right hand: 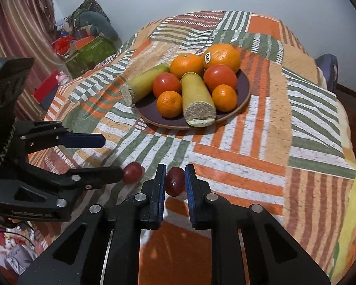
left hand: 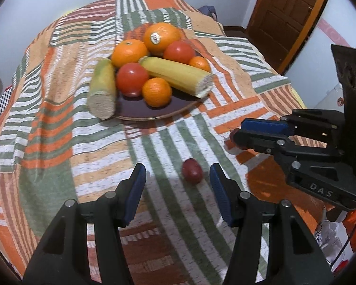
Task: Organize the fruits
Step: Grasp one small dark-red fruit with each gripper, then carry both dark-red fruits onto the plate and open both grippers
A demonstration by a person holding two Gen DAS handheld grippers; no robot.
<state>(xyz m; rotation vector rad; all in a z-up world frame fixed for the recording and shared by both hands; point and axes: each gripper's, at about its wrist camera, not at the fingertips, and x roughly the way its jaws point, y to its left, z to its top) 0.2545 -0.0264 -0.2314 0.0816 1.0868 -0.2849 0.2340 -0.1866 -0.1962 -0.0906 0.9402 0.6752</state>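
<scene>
Right wrist view, right gripper [right hand: 175,178] clamping red grape [right hand: 175,182], plate [right hand: 245,87] beyond

Right tool [left hand: 237,134] hides most of its grape [left hand: 232,135].

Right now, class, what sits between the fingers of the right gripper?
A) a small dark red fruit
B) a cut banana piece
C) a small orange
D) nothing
A: in the right wrist view the right gripper is closed on a small dark red fruit, while the oranges and banana pieces lie on the plate.
</scene>
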